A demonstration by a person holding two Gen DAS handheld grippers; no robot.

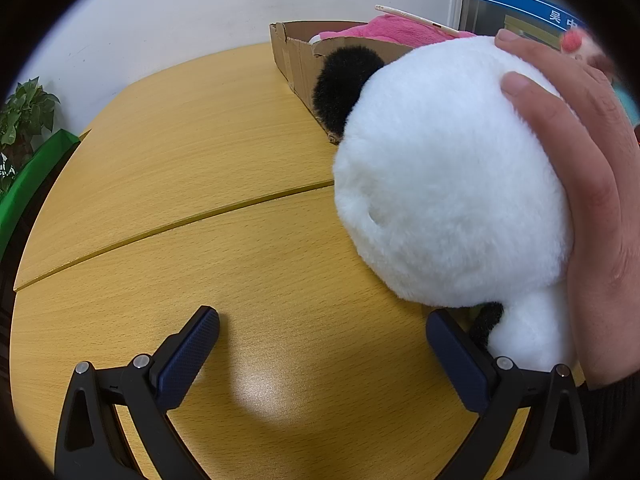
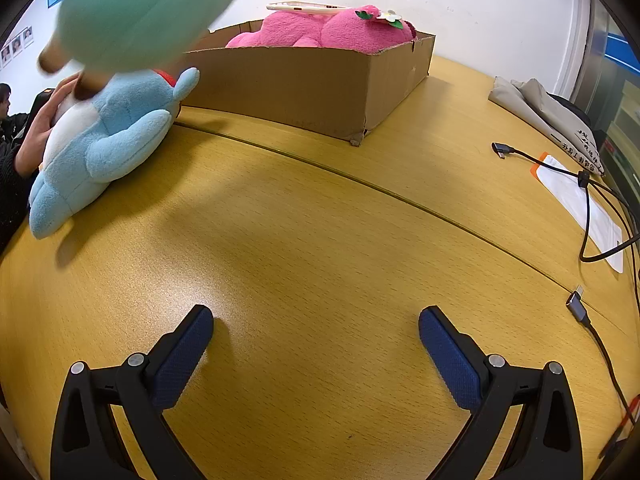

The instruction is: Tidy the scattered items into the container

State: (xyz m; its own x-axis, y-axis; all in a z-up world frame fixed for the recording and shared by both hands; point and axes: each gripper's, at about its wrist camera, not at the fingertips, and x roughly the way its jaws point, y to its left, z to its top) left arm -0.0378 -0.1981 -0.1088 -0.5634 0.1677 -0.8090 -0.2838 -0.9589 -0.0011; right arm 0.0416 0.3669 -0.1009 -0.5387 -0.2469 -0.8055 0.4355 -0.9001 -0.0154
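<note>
Both tools are resting low over the bare wooden counter (image 2: 320,220) with nothing gripped, so the picking step is not yet under way. The left tool (image 1: 322,328) is standing wide open, and its right finger is sitting just beside the foot of a white-and-black panda plush (image 1: 448,172). A bare hand (image 1: 592,184) is cupping that panda from its far side, seemingly setting it down or steadying it. The right tool (image 2: 316,322) is likewise gaping wide over empty wood.

The cardboard box (image 2: 304,88) is sitting toward the counter's far edge and already holding a pink plush (image 2: 320,30), with a slim pale phone-like object (image 2: 304,7) lying across the top. A light-blue plush (image 2: 104,140) is lying at the counter's left edge, just beside the box's near-left corner. A blurred teal plush (image 2: 148,8) is hanging in the air above it; what is holding it cannot be told.

The panda looks the likeliest next pick: the left tool needs to shift rightward and close on its soft body once the hand is clear. It is bulky and plump, so a deep bite into the fur should be holding better than a pinch at the surface.
</note>
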